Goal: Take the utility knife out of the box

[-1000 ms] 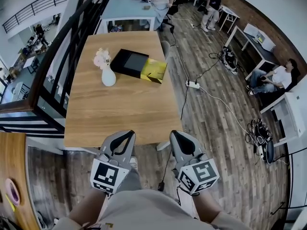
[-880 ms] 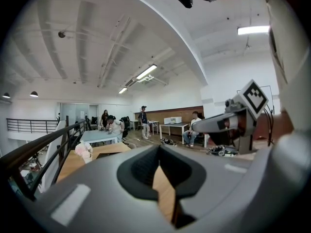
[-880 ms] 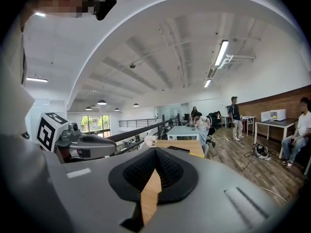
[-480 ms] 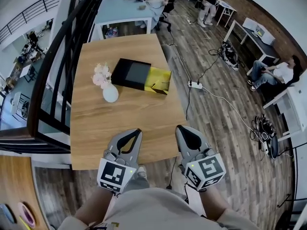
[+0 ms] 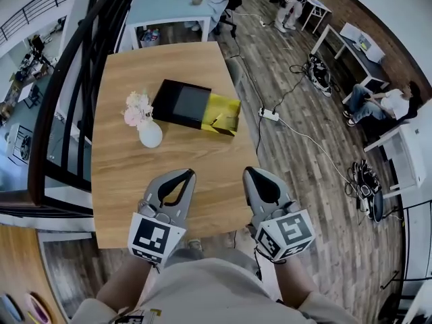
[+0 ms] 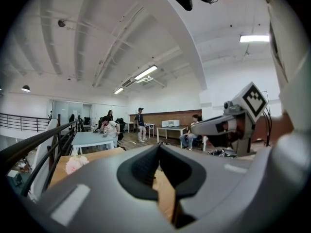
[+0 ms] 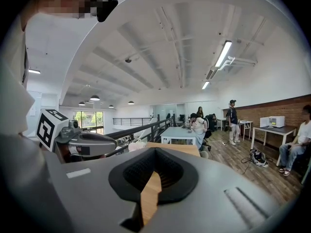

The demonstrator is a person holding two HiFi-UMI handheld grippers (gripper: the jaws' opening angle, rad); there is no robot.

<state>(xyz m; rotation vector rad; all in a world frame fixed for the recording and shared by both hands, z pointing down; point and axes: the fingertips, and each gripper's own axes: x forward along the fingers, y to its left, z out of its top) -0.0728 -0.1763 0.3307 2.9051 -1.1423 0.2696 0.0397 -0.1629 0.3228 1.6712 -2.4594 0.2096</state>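
Observation:
A black box lies on the far half of the wooden table, with its yellow inner tray slid partly out to the right. I cannot make out the utility knife in the tray. My left gripper hangs over the table's near part, shut and holding nothing. Beside it, my right gripper is likewise shut and holds nothing. Both point toward the box and are well short of it. The box is hidden behind the jaws in both gripper views.
A white vase with pink flowers stands left of the box. A dark railing runs along the table's left side. On the floor to the right lies a power strip with cables. A pale table with a seated person stands beyond.
Both grippers moved forward together, from the table's near edge to over the tabletop. The box and vase now look nearer. The jaws stayed shut.

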